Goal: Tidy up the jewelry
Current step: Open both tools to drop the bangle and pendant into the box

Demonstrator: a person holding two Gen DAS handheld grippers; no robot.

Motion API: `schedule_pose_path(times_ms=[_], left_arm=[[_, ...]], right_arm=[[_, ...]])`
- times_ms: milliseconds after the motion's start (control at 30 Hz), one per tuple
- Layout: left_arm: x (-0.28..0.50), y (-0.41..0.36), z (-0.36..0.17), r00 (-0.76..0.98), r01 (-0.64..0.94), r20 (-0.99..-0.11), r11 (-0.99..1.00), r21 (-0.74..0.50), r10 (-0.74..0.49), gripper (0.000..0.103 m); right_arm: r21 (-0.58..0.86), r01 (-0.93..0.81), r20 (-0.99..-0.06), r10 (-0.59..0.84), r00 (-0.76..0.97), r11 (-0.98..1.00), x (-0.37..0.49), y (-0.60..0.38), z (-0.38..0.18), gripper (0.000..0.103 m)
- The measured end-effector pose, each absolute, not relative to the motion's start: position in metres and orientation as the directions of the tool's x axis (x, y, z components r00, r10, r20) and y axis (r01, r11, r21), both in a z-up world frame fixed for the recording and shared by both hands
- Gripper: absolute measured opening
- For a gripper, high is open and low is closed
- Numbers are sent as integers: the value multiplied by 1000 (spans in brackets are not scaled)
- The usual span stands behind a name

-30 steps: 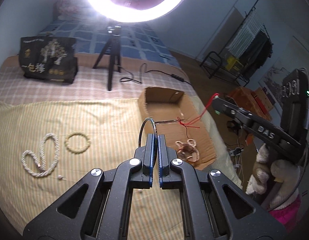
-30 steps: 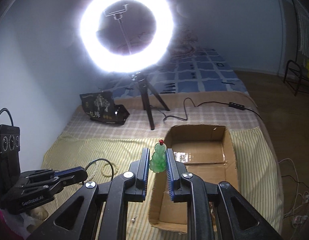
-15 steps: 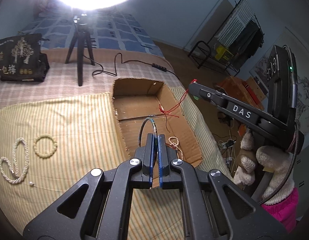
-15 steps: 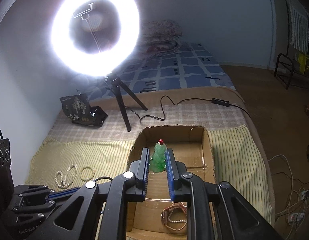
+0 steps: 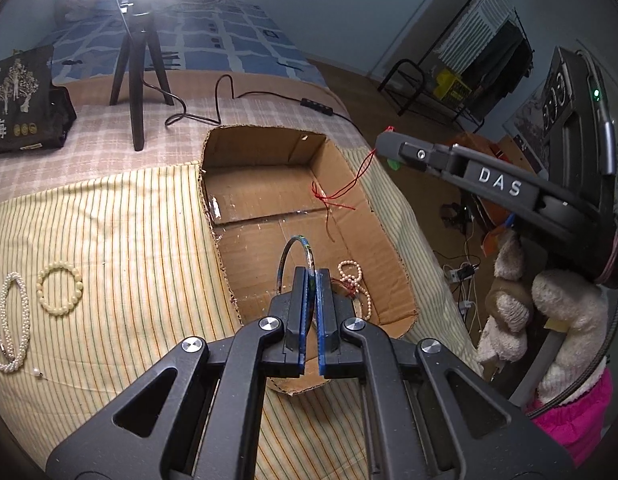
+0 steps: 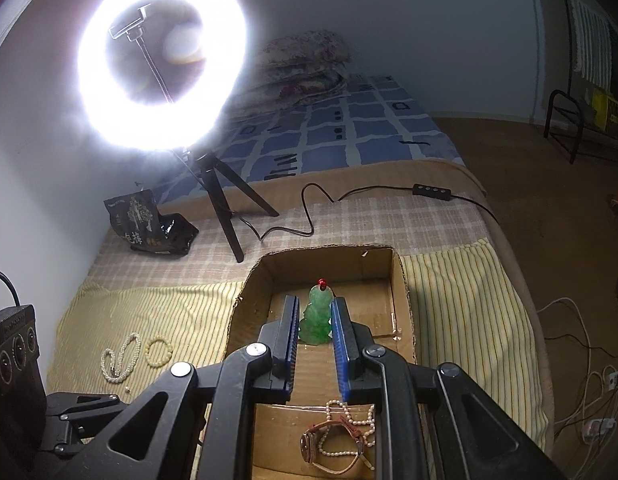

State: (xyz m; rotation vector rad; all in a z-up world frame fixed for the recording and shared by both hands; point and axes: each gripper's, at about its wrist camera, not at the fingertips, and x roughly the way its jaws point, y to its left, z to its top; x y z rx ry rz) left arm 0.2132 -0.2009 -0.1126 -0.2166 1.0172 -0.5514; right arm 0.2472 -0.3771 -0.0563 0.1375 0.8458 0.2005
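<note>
We have both tools over the cardboard box (image 5: 269,168) on the bed now. Our left gripper (image 5: 312,280) has its jaws pinched tight on a thin dark bangle (image 5: 295,254), which stands upright above the box floor near the front corner. Our right gripper (image 6: 315,320) has its jaws closed on a green jade pendant (image 6: 318,316), and the pendant's red cord (image 5: 341,194) trails down into the box in the left view. Already lying in the box are a pearl strand (image 6: 349,428) and a leather-strap watch (image 6: 329,446).

For a clean drop, we judge it best to lower each piece close to the cardboard before the jaws part. The bangle looks likely to roll if released on edge, so we would tip it flat. The cord should pool inside the box, not drape across the wall.

Room is decent: the far half of the box floor is bare, so the pendant has space away from the pearl strand. The torn front rim (image 5: 297,390) sits just below our left jaws, so we would clear it when pulling back. A bead bracelet (image 5: 60,288) and a twisted pearl necklace (image 5: 13,320) wait on the striped cloth (image 5: 129,260), well apart from the box.
</note>
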Motion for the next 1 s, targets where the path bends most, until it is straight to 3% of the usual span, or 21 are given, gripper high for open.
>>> schedule_pose_path(times_ms=[100,167,233,267,300,333,367,467,533,600,733,1000], left_arm=[[212,-203,-115,407,338,-747,846,-411,-526,1],[211,-204,-114,410,345,-746,846,-406,-525,1],[210,-204,-114,412,348,-751,851,-393,-516,1],[210,-204,-114,416,349,-754,855,-384,-509,7],[209,-204,-113,420,347,-756,859,-377,-502,24],[208,-203,-113,425,344,-756,861,-373,-498,35],[208,-201,-113,432,340,-755,864,-371,-494,49],[207,-198,-111,444,335,-756,872,-358,-481,52],[207,-197,-111,447,331,-760,877,-349,-472,57],[207,-194,-112,451,326,-763,881,-342,-463,65],[207,-191,-114,449,322,-771,887,-331,-451,65],[201,-179,-107,464,325,-771,894,-310,-436,65]], right_arm=[[195,-120,-727,226,648,973,247,-377,-56,16],[196,-116,-724,224,652,974,247,-378,-56,22],[200,-121,-723,230,652,972,246,-378,-56,35],[199,-122,-724,230,651,972,246,-377,-56,39],[193,-118,-725,222,652,974,246,-376,-56,50],[185,-113,-725,213,655,976,246,-375,-56,60],[179,-108,-724,206,658,978,245,-375,-56,65],[163,-104,-723,190,664,981,245,-373,-55,77],[151,-87,-721,170,672,985,245,-372,-54,91],[143,-73,-714,154,683,987,244,-373,-52,93],[121,-58,-716,127,687,991,244,-371,-50,100],[85,-43,-724,91,683,995,240,-364,-48,103]])
